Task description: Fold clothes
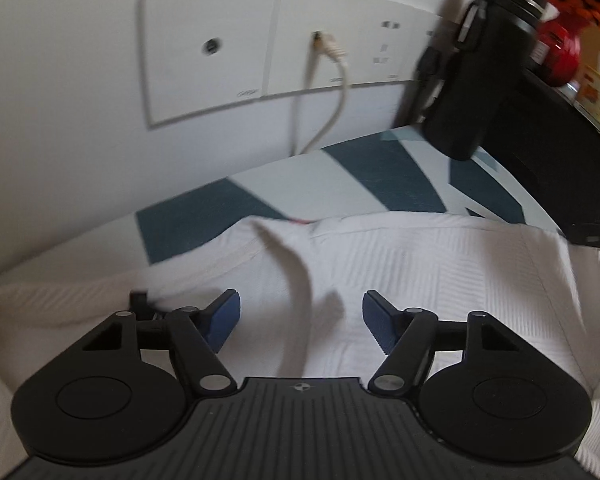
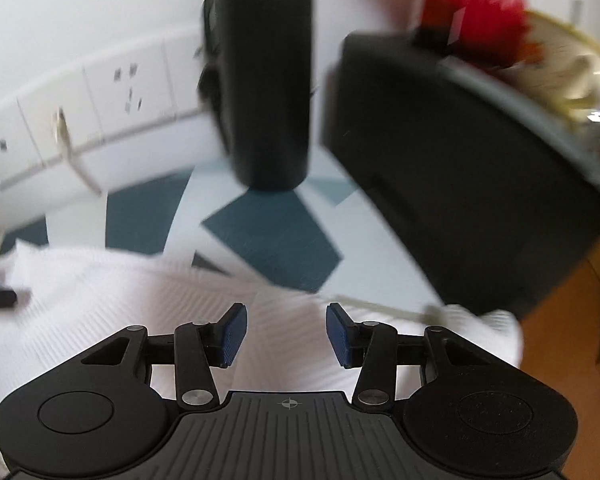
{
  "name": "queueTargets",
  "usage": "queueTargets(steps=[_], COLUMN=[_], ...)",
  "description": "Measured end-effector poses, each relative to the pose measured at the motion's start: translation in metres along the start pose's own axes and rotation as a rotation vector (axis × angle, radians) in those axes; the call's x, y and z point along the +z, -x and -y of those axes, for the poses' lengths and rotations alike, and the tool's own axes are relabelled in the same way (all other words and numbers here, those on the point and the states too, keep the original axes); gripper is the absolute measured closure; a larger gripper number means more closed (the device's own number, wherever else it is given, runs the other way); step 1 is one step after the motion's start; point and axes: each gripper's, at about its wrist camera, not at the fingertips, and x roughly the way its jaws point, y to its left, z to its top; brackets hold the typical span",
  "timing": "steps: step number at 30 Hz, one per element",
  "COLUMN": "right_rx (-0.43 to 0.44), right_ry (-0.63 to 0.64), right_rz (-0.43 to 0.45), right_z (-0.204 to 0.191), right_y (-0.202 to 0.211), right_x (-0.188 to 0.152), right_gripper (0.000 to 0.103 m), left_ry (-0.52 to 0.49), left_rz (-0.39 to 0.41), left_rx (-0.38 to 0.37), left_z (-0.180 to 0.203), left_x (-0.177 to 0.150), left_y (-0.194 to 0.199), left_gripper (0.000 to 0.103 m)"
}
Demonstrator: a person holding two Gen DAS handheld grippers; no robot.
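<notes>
A white ribbed garment (image 1: 420, 264) lies spread on a teal-and-white patterned cloth (image 1: 372, 176). My left gripper (image 1: 301, 320) hovers over it, open, with a white drawstring or strap (image 1: 300, 280) of the garment running between its blue pads; nothing is held. In the right wrist view the same garment (image 2: 112, 292) fills the lower left, and my right gripper (image 2: 286, 334) stands open just above it, near its far edge, with bare fabric between the fingers. A thin white cord (image 2: 380, 306) trails off the garment to the right.
A tall black bottle (image 2: 268, 72) stands on the patterned cloth (image 2: 272, 236) beyond the garment, next to a black box (image 2: 460, 168) with red and orange flowers (image 2: 480, 8) on top. A white wall with socket plates (image 1: 204, 56) and a plugged cable (image 1: 332, 80) lies behind.
</notes>
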Motion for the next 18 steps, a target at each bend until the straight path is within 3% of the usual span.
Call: queueTargets(steps=[4, 7, 8, 13, 18], right_rx=[0.014, 0.016, 0.017, 0.043, 0.031], right_ry=[-0.014, 0.014, 0.026, 0.041, 0.025], right_rz=[-0.061, -0.061, -0.06, -0.055, -0.046], right_z=[0.004, 0.0, -0.001, -0.001, 0.0], right_y=[-0.018, -0.021, -0.021, -0.017, -0.015], right_x=[0.001, 0.0, 0.0, -0.002, -0.004], right_gripper=[0.06, 0.057, 0.057, 0.081, 0.075], left_ry=[-0.013, 0.024, 0.03, 0.056, -0.004], left_rz=[-0.016, -0.027, -0.026, -0.049, -0.071], left_rx=[-0.021, -0.041, -0.043, -0.082, -0.105], left_z=[0.0, -0.006, -0.007, -0.004, 0.009], left_x=[0.003, 0.003, 0.003, 0.006, 0.007], left_y=[-0.007, -0.012, -0.012, -0.012, -0.016], left_gripper=[0.034, 0.051, 0.051, 0.055, 0.055])
